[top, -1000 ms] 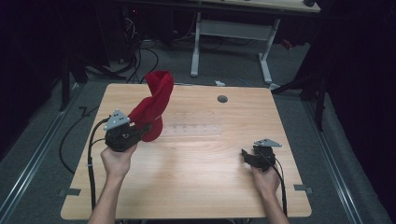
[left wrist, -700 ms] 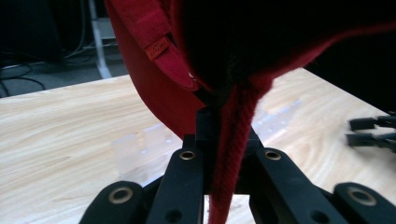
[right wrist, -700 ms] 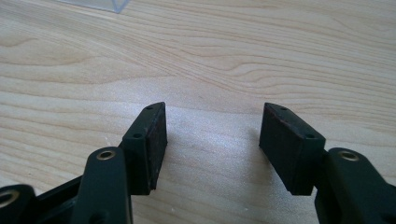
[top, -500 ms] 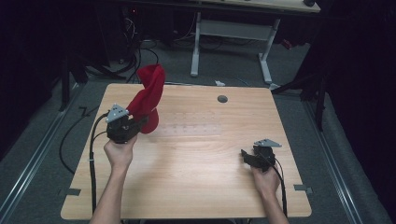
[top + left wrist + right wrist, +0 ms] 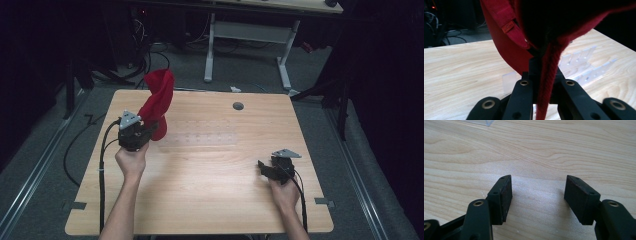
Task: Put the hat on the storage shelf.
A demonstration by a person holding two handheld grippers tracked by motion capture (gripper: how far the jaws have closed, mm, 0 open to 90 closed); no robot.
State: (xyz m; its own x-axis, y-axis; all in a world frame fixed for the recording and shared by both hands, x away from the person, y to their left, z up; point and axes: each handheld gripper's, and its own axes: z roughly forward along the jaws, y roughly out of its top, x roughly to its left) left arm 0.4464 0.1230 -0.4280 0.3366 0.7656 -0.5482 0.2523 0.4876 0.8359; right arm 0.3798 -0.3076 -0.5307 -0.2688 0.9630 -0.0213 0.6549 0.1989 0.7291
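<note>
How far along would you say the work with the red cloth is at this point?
Done: the left gripper is shut on the red cloth, lifted above the table. In hand: it hangs twisted. Left: the right gripper, open, holds nothing, so any two-handed handling hasn't begun.

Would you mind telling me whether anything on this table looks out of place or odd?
One thing: the red cloth stands up twisted from the left gripper, whose jaws are shut on it, instead of lying flat on the table. The right gripper is open with nothing between its jaws. Nothing looks spilled or damaged.

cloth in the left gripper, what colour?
Red, all one colour; the cloth shows best in the high view, clamped in the left gripper.
</note>
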